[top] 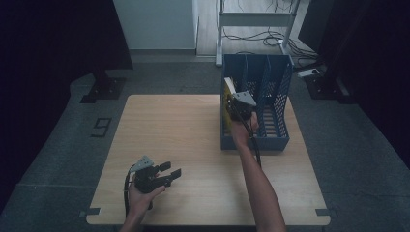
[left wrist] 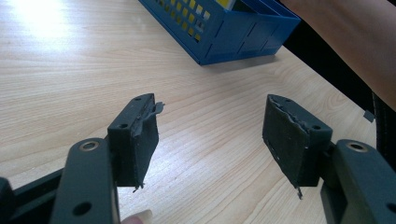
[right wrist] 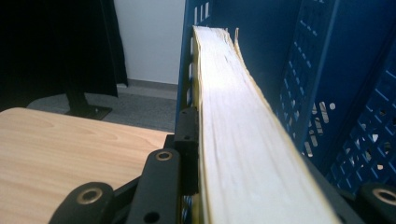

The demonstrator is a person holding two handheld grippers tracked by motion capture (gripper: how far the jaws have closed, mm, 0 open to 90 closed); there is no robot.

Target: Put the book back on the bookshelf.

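- Nearest the person's edge of the wooden table [top: 193, 145], the left gripper [top: 170, 172] is held in the left hand [top: 141, 195] just above the board; its jaws are spread wide, and nothing is seen between the pads [left wrist: 142, 140] but bare wood.
- Farther along, toward the table's right side, the right forearm [top: 258, 186] is stretched forward to the blue file rack [top: 278, 118].
- At the rack's left compartment, the right gripper [top: 238, 107] is clamped on a yellow-covered book [top: 228, 92]; in the right gripper view the pale page edges [right wrist: 238, 135] are pressed between both jaws.
- The book is set upright inside that left compartment, close against the perforated left wall [right wrist: 189, 56].
- The rack's other compartments, divided by blue partitions [top: 265, 77], are seen behind and to the right.
- Beyond the table, a white frame [top: 256, 19] and loose cables [top: 273, 36] are seen on the grey floor.
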